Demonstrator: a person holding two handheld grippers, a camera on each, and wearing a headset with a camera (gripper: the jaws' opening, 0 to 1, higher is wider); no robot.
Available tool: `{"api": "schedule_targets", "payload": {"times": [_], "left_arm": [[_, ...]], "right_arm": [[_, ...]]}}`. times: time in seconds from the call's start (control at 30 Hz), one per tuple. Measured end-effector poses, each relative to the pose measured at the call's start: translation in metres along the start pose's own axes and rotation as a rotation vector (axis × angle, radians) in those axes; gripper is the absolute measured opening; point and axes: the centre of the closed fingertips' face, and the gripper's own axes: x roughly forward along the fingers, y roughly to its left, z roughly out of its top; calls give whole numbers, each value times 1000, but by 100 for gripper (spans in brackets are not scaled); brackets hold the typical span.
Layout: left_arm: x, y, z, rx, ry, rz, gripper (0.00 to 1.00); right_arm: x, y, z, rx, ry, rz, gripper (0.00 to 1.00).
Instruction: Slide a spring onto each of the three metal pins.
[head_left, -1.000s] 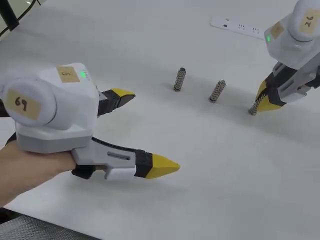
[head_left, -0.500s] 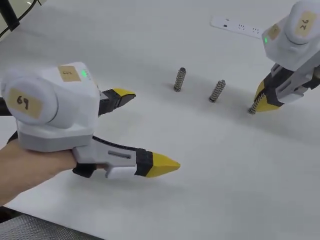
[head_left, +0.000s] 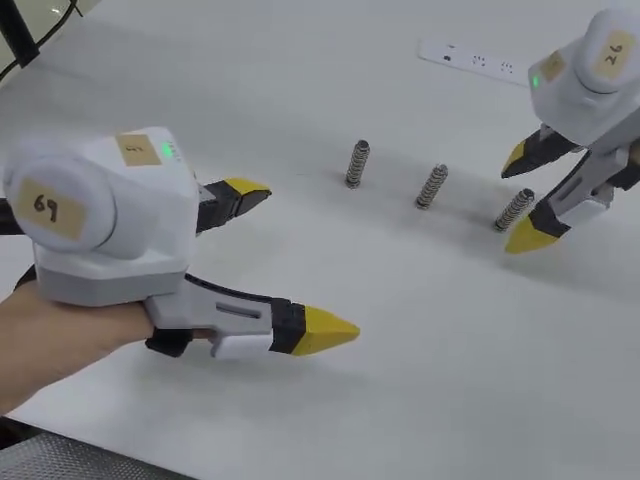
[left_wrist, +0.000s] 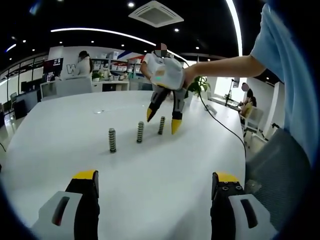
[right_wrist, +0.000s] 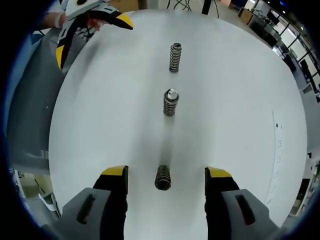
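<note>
Three springs (head_left: 432, 186) stood on pins (right_wrist: 171, 92) across the desk (head_left: 300, 80). The right hand-held gripper (head_left: 518, 203) straddled the rightmost, jaws wide, probably to leave it seated; the left hand-held gripper (head_left: 300, 260) hovered near, wide.

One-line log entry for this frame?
left gripper: open, idle | right gripper: open, straddling end spring | middle spring, far spring: standing upright

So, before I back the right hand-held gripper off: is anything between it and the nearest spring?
Nothing visible. The nearest spring stands in the gap between the right hand-held gripper's open jaws, touching neither, with bare table on both sides. The middle spring and far spring stand beyond it.
</note>
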Motion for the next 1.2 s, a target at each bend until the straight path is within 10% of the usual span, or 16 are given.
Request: {"api": "schedule_targets", "payload": {"times": [0.63,1.03,1.2], "left_arm": [[-4,7,4,10,-1,4,91],[-5,4,11,22,-16,-2,91],[-7,5,14,28,-21,3,92]], "right_arm": [[-3,6,13,113,-161,-82,99],[-18,26,16,231,-296,-155,100],[-37,27,21,327,-428,-278,100]]}}
